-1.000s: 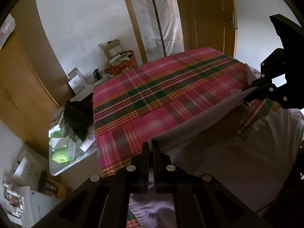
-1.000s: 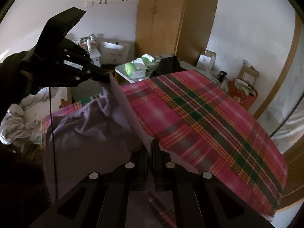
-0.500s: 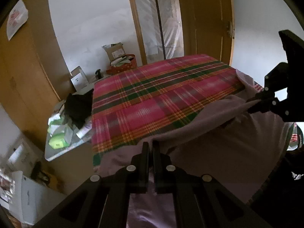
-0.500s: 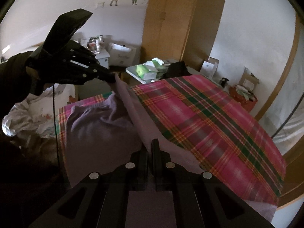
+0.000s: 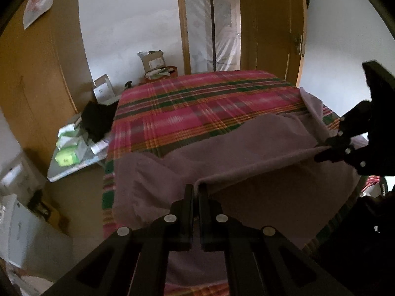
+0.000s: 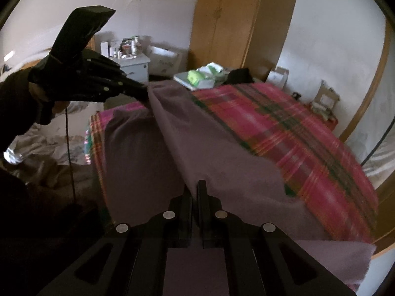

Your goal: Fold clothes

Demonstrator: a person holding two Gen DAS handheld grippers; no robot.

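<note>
While stretched above the plaid bed (image 5: 197,103), cloth (image 5: 246,153) edge taut | left gripper (image 5: 195,187) clamps cloth | right gripper (image 6: 195,187) clamps cloth | lower folds possibly touching bed.

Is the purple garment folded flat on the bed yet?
Not yet. The purple garment hangs stretched between the left gripper and right gripper, both shut on its edge above the plaid bedspread.
</note>
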